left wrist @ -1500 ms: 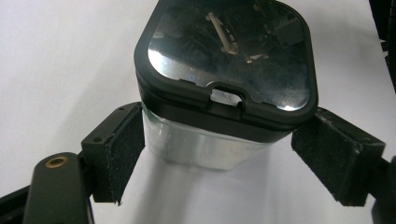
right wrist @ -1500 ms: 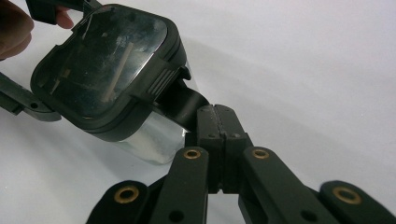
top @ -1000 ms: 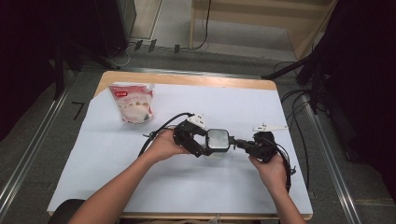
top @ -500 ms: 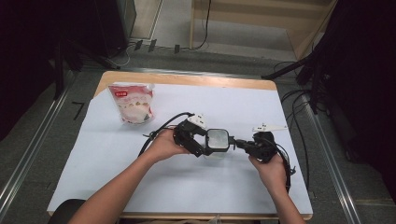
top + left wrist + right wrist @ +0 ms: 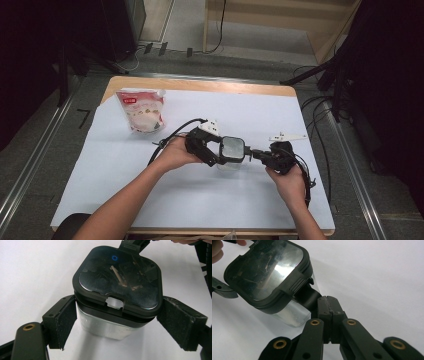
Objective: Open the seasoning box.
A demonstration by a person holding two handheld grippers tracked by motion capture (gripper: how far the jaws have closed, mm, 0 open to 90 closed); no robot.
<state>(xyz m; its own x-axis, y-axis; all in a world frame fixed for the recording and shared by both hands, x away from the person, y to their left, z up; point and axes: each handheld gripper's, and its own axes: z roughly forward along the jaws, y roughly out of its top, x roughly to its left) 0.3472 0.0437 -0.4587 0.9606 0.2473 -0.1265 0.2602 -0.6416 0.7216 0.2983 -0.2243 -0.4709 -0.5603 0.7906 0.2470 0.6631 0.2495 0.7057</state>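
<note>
A clear square container with a black lid stands in the middle of the white-covered table. In the left gripper view the lid is glossy and has a small clear tab at its near edge. My left gripper flanks the container, its pads pressed against both sides just under the lid. From the right, my right gripper has its jaws pressed together, tips against the black clasp on the lid's edge. In the high view the right gripper sits just right of the container.
A white and red pouch stands at the table's back left. A black cable trails from the left gripper toward it. More cables hang off the right table edge.
</note>
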